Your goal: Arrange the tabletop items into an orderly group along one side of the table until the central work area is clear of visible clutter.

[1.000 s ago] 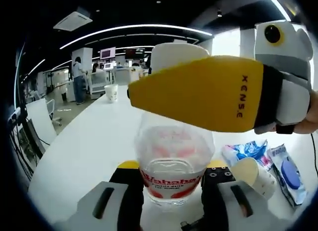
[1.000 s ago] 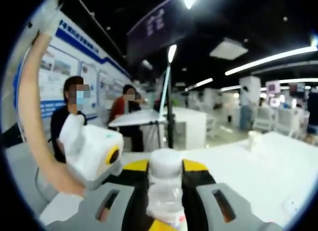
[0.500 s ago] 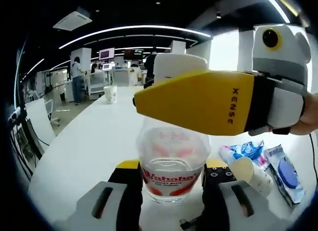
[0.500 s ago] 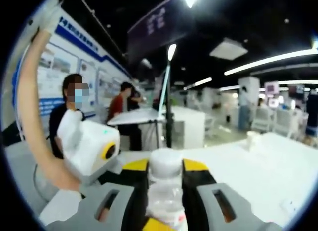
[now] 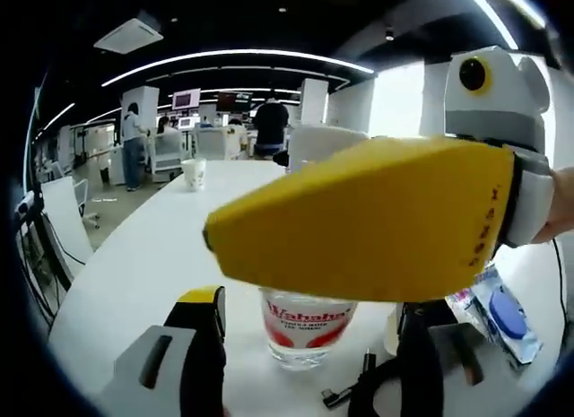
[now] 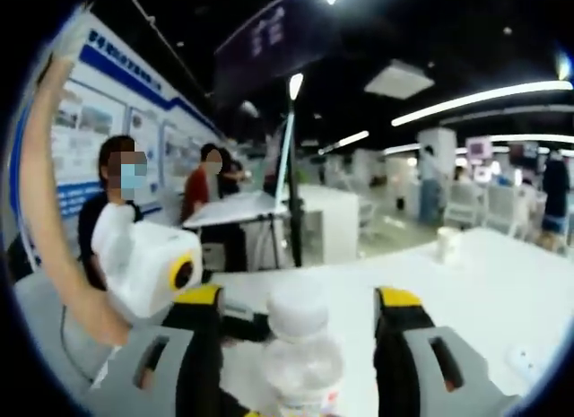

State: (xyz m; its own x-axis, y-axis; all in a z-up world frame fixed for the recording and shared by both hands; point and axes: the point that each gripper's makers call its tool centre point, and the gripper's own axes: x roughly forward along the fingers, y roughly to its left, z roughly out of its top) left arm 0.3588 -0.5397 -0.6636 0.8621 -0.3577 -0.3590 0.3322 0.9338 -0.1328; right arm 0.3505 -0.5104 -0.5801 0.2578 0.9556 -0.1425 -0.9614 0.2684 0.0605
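Long white ceiling light strips (image 5: 233,54) bright against a dark ceiling, window glare beyond the jaws, fisheye bending at the edges, clear plastic white-capped bottle (image 6: 300,350) blurred close between the jaws

Looked like a big open-plan office or lab floor: dark ceiling with long curved light strips (image 5: 233,56) and a cassette AC unit (image 5: 133,36), white tables (image 5: 134,273) in rows, wall screens (image 5: 186,99), printed info boards (image 6: 99,121) (blue-trimmed), people (image 6: 206,202) seated and standing at desks.
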